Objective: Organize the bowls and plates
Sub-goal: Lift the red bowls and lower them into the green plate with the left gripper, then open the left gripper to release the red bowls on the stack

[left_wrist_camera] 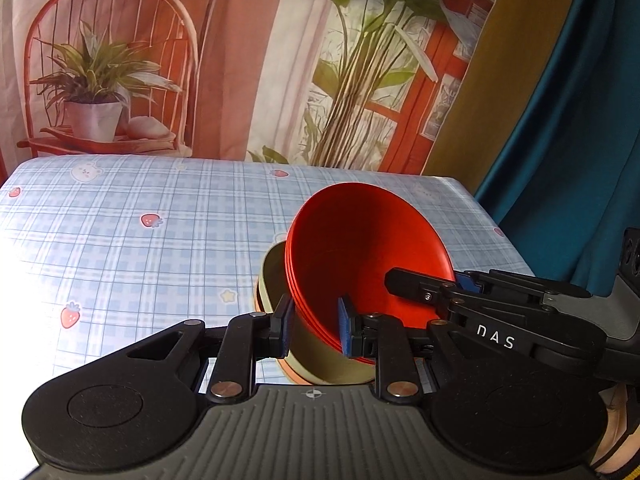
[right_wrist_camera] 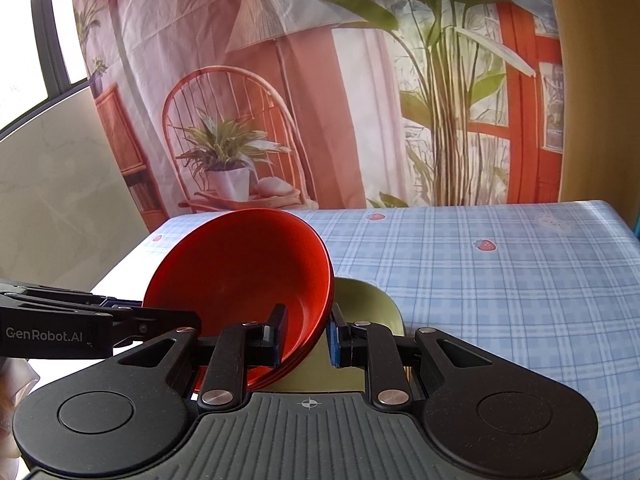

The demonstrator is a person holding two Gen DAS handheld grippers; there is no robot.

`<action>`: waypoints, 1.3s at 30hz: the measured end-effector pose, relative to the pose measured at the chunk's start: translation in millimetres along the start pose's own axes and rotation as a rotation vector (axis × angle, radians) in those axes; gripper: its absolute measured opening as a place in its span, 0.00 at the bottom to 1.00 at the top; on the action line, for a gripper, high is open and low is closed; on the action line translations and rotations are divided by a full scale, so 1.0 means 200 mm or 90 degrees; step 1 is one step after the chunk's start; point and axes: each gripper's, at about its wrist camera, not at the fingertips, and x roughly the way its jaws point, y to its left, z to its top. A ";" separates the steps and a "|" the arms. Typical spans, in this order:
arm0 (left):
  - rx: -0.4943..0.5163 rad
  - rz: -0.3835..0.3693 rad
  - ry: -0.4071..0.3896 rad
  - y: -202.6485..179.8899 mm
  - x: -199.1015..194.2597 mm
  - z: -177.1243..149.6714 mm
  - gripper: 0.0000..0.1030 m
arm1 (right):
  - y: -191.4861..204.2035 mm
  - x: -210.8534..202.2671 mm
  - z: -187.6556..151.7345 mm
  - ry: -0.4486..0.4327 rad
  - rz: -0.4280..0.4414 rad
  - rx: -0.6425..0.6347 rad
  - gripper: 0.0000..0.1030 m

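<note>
A stack of red plates [left_wrist_camera: 360,248] sits tilted in an olive-green bowl [left_wrist_camera: 276,276], with a peach-coloured rim just below it. Both are held over the near part of the table. My left gripper [left_wrist_camera: 316,328] is shut on the stack's near edge, one pad outside the bowl wall and one inside the plates. My right gripper [left_wrist_camera: 430,284] reaches in from the right and clamps the plates' rim. In the right wrist view the red plates [right_wrist_camera: 240,272] lean left over the green bowl [right_wrist_camera: 368,304]. The right gripper [right_wrist_camera: 306,336] is shut on their rim, and the left gripper [right_wrist_camera: 160,314] grips from the left.
The table [left_wrist_camera: 120,240] wears a blue plaid cloth with strawberry prints and stretches back to a printed backdrop of a chair and plants. A blue curtain [left_wrist_camera: 568,140] hangs at the right. A pale wall panel [right_wrist_camera: 52,200] and a window stand at the left.
</note>
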 end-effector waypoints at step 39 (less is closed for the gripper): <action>-0.022 -0.004 0.090 0.11 0.26 -0.16 0.24 | -0.01 0.24 -0.16 0.109 -0.047 -0.021 0.18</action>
